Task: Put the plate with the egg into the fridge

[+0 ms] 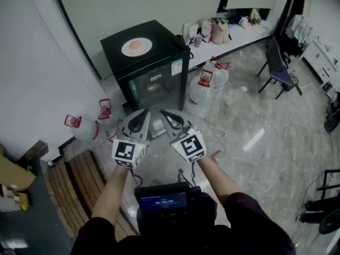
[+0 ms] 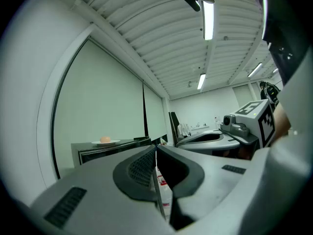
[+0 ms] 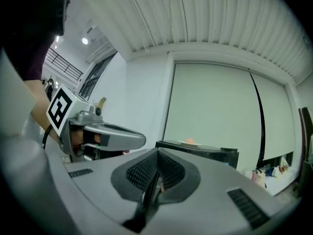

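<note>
Marbled floor (image 1: 249, 116); boxy black fridge (image 1: 154, 70) bears round plate (image 1: 127, 49), egg (image 1: 137, 46); left claw (image 1: 144, 113), right claw (image 1: 164, 113) closed empty.

1. This looks like a workroom or test lab in an office building rather than a home.
2. The slatted white ceiling (image 2: 161, 38) carries long strip lights (image 2: 208, 18), as offices and labs do.
3. Pale roller blinds (image 3: 215, 106) cover tall windows set in plain white walls.
4. The floor (image 1: 265, 121) is polished, stone-patterned and bare, with big water jugs (image 1: 204, 86) standing loose on it.
5. A small black fridge (image 1: 154, 68) stands on the floor against the wall.
6. A long white counter (image 1: 234, 39) along the far side is crowded with bags (image 1: 219, 31), and a folding chair (image 1: 279, 70) stands near it.
7. Wooden slats (image 1: 74, 187) and cardboard (image 1: 13, 174) lie at the near left, like stored packing.
</note>
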The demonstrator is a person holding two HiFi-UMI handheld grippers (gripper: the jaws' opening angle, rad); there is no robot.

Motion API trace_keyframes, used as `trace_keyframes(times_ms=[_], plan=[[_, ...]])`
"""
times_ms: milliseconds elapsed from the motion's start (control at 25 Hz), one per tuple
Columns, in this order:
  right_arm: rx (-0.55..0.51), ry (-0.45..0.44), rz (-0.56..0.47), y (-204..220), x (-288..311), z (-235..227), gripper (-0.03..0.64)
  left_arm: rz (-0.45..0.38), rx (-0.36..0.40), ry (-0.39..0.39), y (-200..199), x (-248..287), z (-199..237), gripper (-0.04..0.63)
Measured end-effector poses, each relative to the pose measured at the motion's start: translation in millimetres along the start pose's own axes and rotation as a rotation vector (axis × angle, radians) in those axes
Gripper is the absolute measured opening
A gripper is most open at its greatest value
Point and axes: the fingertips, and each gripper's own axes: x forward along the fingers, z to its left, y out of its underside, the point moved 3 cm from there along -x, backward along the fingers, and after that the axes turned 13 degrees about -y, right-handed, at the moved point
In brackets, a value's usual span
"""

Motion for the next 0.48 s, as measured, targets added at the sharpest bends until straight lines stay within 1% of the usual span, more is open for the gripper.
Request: trace_keyframes(times_ms=[120, 200, 280, 360, 480], plan=[[-0.026, 0.002, -0.014, 1.4, 5.3, -5.7, 0.008, -0.005, -0.002, 0.003, 0.9, 5.4, 2.8, 0.017], [-0.012, 0.001, -0.002, 2.4, 8.9, -6.7, 0.008, -0.006, -0.001, 0.005, 1.9, 8.2, 5.5, 0.017], [-0.007, 0.001, -0.008, 3.9, 12.9, -8.1, 0.008, -0.005, -0.002, 0.007, 4.0, 10.4, 8.6, 0.017], [0.021, -0.002, -0.017, 5.6, 15.7, -8.6, 0.008, -0.002, -0.002, 0.009, 7.8, 12.8, 11.9, 0.017], [0.037, -0.013, -0.020, 10.6, 22.8, -9.7, 0.009, 0.018, 0.006, -0.007, 18.3, 16.9, 21.4, 0.017]])
